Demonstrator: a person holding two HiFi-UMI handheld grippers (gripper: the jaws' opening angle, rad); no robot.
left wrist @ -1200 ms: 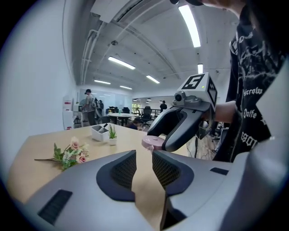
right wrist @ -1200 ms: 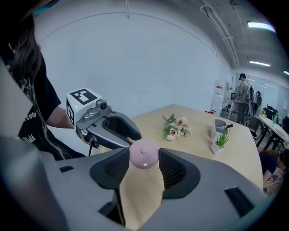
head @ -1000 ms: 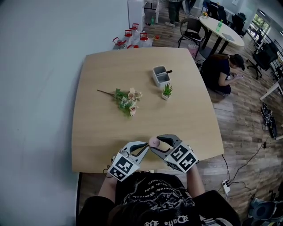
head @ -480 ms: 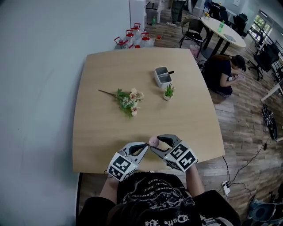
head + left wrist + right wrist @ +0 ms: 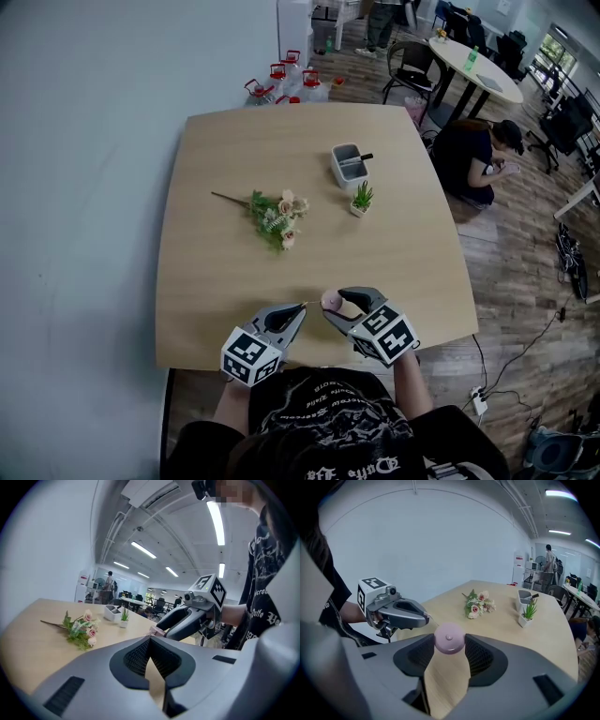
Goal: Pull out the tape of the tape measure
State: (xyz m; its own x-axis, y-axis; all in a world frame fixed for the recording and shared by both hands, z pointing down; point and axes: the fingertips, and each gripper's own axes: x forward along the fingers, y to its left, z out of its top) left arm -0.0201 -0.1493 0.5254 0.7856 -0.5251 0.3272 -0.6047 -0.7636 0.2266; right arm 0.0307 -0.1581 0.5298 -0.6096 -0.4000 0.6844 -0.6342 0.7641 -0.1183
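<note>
A small round pink tape measure (image 5: 329,300) sits between the fingers of my right gripper (image 5: 331,302), which is shut on it just above the table's near edge; in the right gripper view the pink case (image 5: 449,638) fills the gap between the pads. My left gripper (image 5: 303,307) is just to its left with jaws pressed together (image 5: 150,638). A thin pale strip of tape (image 5: 427,616) pokes from the left tips toward the case, so they are shut on the tape's end. Only a short length of tape shows between the grippers.
On the wooden table (image 5: 216,272) lie a bunch of artificial flowers (image 5: 277,214), a grey organiser box (image 5: 349,165) and a small potted plant (image 5: 361,198). Water bottles (image 5: 281,80) stand on the floor beyond. A person (image 5: 473,155) sits on the floor at the right.
My left gripper's jaws have closed and it has drawn a little to the left, away from the right gripper. The right gripper and pink case have hardly moved.
</note>
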